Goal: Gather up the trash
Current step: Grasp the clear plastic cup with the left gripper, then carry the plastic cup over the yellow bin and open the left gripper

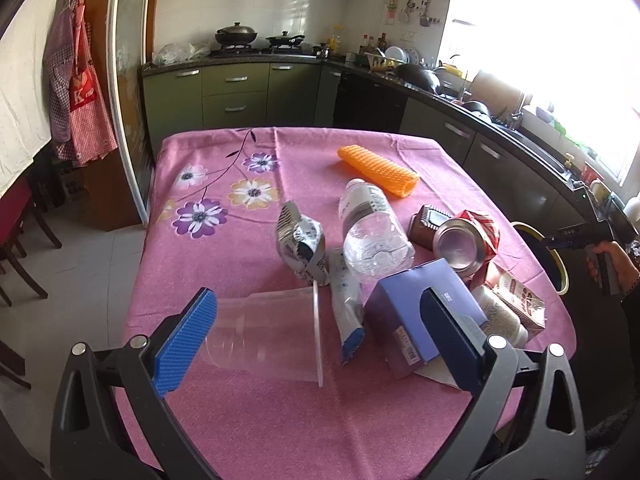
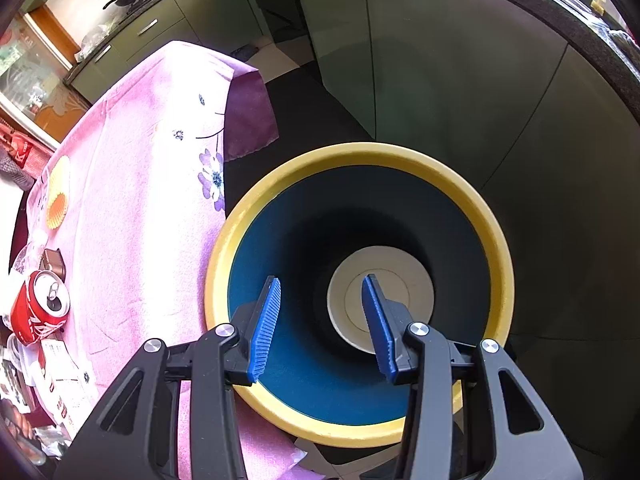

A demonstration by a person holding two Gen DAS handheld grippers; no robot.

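Note:
Trash lies on the pink flowered tablecloth [image 1: 224,240]: a clear plastic cup [image 1: 268,336] on its side, a clear water bottle [image 1: 372,228], a silver snack bag [image 1: 300,240], a purple box [image 1: 416,312], a red can [image 1: 468,240] and an orange foam sleeve [image 1: 378,170]. My left gripper [image 1: 316,336] is open, its jaws spanning the cup and the box. My right gripper [image 2: 320,320] is open and empty above the yellow-rimmed blue bin [image 2: 256,208], which holds a white paper cup [image 2: 400,272]. The can [image 2: 40,308] also shows in the right wrist view.
The bin stands on the dark floor beside the table's right edge, its rim [image 1: 560,268] visible past the table. Green kitchen cabinets [image 1: 236,92] and a counter with pans run behind and to the right. A brown packet [image 1: 428,224] and white wrappers [image 1: 516,308] lie among the trash.

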